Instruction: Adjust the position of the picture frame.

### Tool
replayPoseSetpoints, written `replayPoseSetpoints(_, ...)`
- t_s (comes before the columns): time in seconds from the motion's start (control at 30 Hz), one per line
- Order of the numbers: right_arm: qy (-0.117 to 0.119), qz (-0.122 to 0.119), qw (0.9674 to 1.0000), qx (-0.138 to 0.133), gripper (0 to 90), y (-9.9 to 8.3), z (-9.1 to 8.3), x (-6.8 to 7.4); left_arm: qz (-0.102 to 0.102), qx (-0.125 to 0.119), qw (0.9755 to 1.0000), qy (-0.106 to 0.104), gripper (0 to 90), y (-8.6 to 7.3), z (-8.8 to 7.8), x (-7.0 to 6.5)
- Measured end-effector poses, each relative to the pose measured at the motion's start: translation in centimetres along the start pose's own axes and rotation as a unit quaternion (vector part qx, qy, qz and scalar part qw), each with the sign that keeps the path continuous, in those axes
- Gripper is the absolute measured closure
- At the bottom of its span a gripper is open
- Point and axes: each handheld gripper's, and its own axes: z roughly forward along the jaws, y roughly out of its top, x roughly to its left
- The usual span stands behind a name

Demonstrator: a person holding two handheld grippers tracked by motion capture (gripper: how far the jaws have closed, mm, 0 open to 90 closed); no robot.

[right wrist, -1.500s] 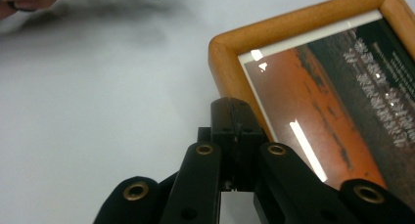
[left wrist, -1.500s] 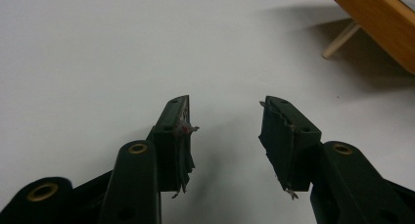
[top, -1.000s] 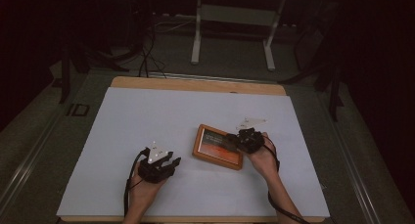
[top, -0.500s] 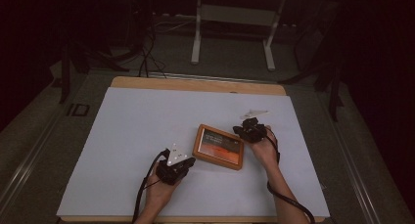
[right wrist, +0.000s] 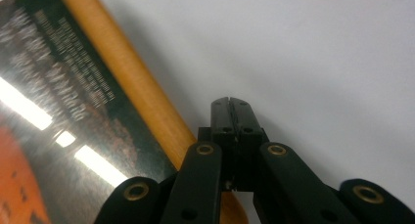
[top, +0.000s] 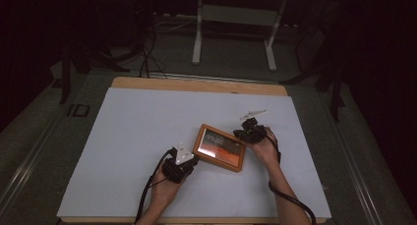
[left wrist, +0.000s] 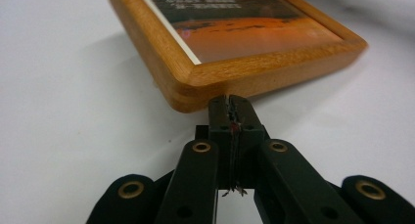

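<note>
a wooden picture frame [top: 220, 148] lies flat on the white table [top: 128, 131], right of centre, between the two grippers. the left gripper [left wrist: 230, 102] has just closed its jaws; they are together on nothing, tips at the frame's near corner. the right gripper [right wrist: 232, 106] sits over the frame's right edge, jaws together and holding nothing.

A dim lab or studio: a white-covered surface [top: 147, 136], floor cables [top: 147, 53], and a metal stand [top: 233, 33] behind.
</note>
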Motion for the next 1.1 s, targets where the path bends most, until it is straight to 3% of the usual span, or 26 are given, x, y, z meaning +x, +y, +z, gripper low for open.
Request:
replayPoseSetpoints(0.2, 0.005, -0.024, 0.9996, 0.011, 90.0, -0.5, -0.9, 1.2, -0.019, 0.005, 0.9996, 0.022, 89.0, 0.1, 0.1, 1.1)
replayPoseSetpoints(0.27, 0.008, -0.031, 0.9994, 0.014, 90.0, -0.9, -1.3, 1.8, -0.022, 0.005, 0.9990, 0.039, 89.0, 0.2, 0.2, 1.7)
replayPoseSetpoints(0.4, 0.021, -0.051, 0.9982, 0.023, 90.0, -1.8, -2.1, 3.3, -0.050, -0.001, 0.9977, 0.045, 89.1, 0.2, 0.5, 3.0)
replayPoseSetpoints(0.57, 0.059, -0.050, 0.9966, 0.029, 90.0, -2.7, -2.5, 4.1, -0.068, 0.008, 0.9963, 0.051, 88.3, 0.8, 0.8, 4.3)
replayPoseSetpoints(0.67, 0.050, -0.035, 0.9980, 0.019, 88.4, -2.5, -2.5, 3.9, -0.101, 0.000, 0.9939, 0.043, 77.9, 0.7, 0.4, 4.8)
replayPoseSetpoints(0.73, 0.053, -0.018, 0.9984, 0.003, 77.0, -2.2, -2.5, 3.7, -0.107, -0.001, 0.9934, 0.039, 66.8, 0.7, 0.1, 4.8)
replayPoseSetpoints(0.87, 0.049, 0.009, 0.9986, -0.020, 61.7, -1.5, -2.9, 3.5, -0.126, -0.017, 0.9918, 0.015, 55.9, 1.0, -0.7, 4.6)
replayPoseSetpoints(1.0, 0.085, 0.043, 0.9941, -0.052, 53.1, -1.3, -3.3, 3.2, -0.130, -0.015, 0.9914, -0.003, 48.7, 1.1, -0.6, 3.9)
replayPoseSetpoints(1.1, 0.101, 0.048, 0.9925, -0.051, 47.9, -1.2, -2.9, 3.4, -0.132, -0.008, 0.9912, -0.007, 44.7, 1.2, -0.2, 3.4)
